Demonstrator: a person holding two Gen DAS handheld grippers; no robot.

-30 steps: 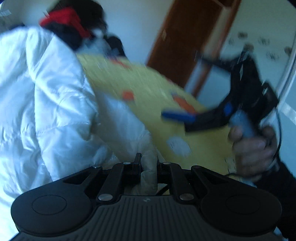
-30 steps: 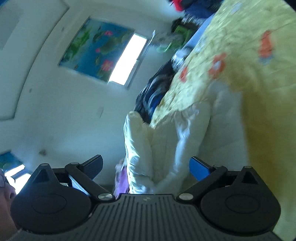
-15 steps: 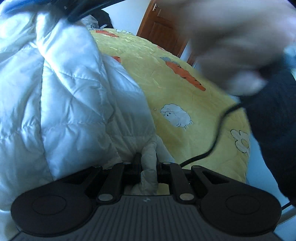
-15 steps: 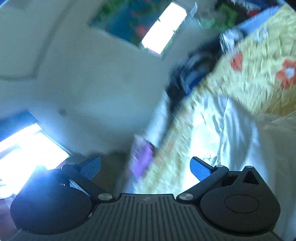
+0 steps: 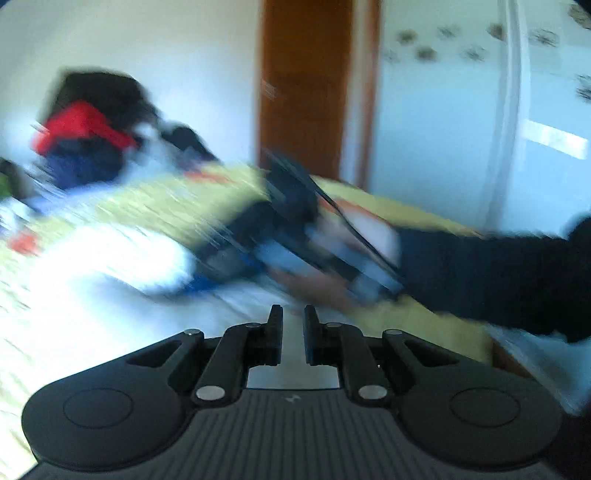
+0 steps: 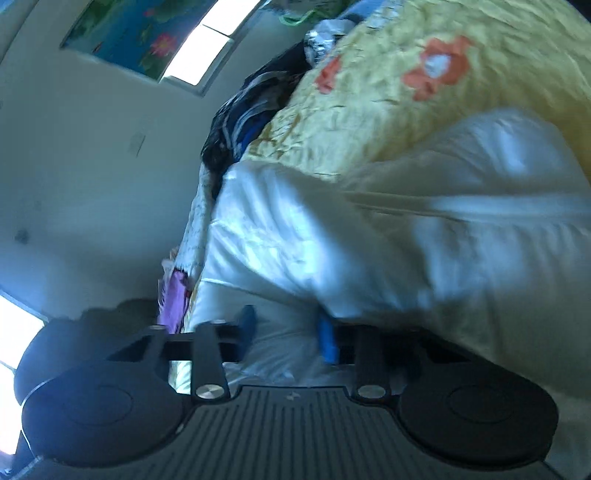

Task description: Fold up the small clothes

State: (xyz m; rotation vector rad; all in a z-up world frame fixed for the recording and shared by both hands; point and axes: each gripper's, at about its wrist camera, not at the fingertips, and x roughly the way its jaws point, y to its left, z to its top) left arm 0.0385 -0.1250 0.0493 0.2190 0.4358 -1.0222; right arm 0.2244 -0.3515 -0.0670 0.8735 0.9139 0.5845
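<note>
Bedding fills most of both views: a yellow quilt [image 6: 388, 107] printed with orange flowers covers the bed, and the white puffy jacket [image 6: 332, 240] lies spread across it near the bed's edge. At the far end of the bed a heap of dark, red and blue clothes [image 5: 85, 144] stands against the pale wall, with a brown wooden door [image 5: 306, 85] beside it. A floral picture [image 6: 136, 33] hangs on the other wall next to a bright window.

From the left wrist view, a dark sleeve [image 5: 498, 269] reaches across the quilt and blocks part of the jacket, carrying the right gripper [image 6: 288, 328], heavily blurred. Its jaws have just been closing, with jacket fabric bunched between the blue pads. The left gripper [image 5: 293, 325] hovers above the jacket with its fingers drawn close together, only a narrow gap between them and nothing in it.
</note>
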